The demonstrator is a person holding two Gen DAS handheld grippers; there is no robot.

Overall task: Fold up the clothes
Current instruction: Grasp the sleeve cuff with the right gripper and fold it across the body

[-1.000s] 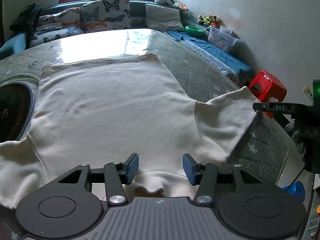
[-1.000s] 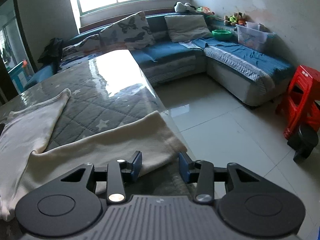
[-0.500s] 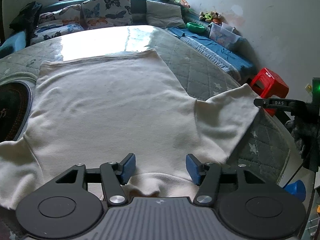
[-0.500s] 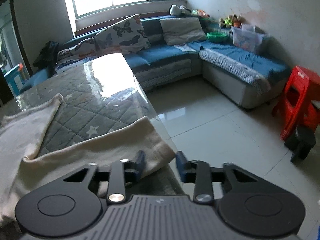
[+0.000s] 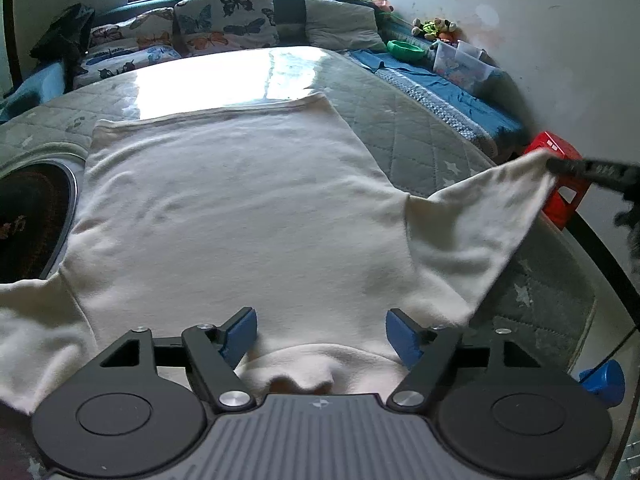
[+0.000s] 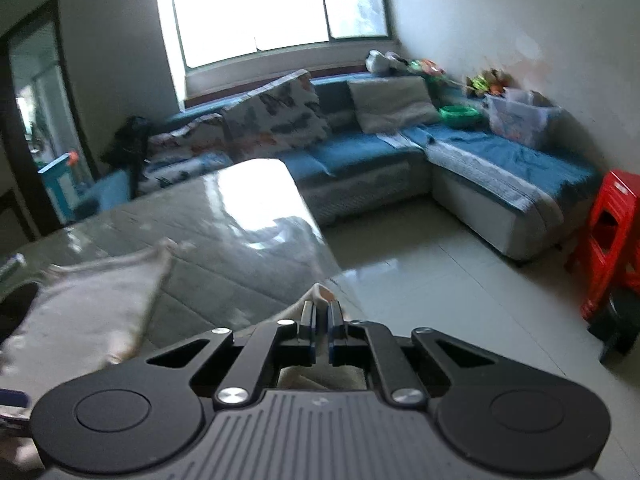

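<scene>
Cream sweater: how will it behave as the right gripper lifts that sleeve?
Probably floppy: the sleeve sags from the right gripper pinching its cuff. The cream sweater looks thick, so the body likely stays put.

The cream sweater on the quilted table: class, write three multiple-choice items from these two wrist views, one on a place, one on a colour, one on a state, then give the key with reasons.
1. Where does the red stool stand?
A. On the table
B. On the floor beside the sofa's end
C. On the sofa

2. What colour are the pads on the left gripper?
A. Blue
B. Red
C. White

3. How does the right gripper stand?
A. Open above the table
B. Shut on nothing
C. Shut on the sleeve of the cream sweater

Key: 1 B, the right wrist view shows it on the tiles next to the blue sofa. 2 A, both pads show blue in the left wrist view. 3 C, cream cloth sticks out between its closed fingers, and the sleeve end is lifted off the table.
</scene>
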